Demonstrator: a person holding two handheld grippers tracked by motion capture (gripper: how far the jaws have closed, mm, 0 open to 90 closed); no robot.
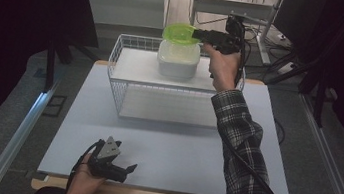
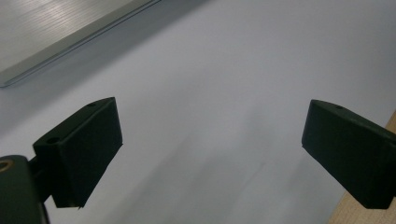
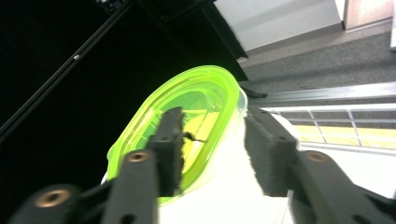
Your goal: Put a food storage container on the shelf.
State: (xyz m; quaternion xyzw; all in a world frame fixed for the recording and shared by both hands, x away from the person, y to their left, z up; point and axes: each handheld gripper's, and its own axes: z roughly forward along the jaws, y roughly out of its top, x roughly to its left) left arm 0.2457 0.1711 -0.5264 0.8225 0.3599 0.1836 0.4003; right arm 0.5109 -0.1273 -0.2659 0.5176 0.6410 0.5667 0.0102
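Note:
A lime-green lid (image 1: 181, 32) hangs tilted just above a white tub (image 1: 178, 62) that stands in a white wire basket (image 1: 117, 64) at the table's far side. My right gripper (image 1: 196, 32) reaches in from the right and is shut on the lid's right rim. In the right gripper view the lid (image 3: 205, 107) slants between the jaws of that gripper (image 3: 212, 135), with the white tub (image 3: 224, 200) below. My left gripper (image 1: 129, 171) rests low at the table's front left, open and holding nothing. Its own view shows that gripper (image 2: 212, 140) with jaws wide apart over bare tabletop.
The pale grey tabletop (image 1: 168, 147) stretches between the basket and the front edge. An aluminium rail (image 1: 19, 132) runs along the left side, and another (image 1: 336, 174) along the right. The right forearm in a plaid sleeve (image 1: 240, 141) crosses the table's right part.

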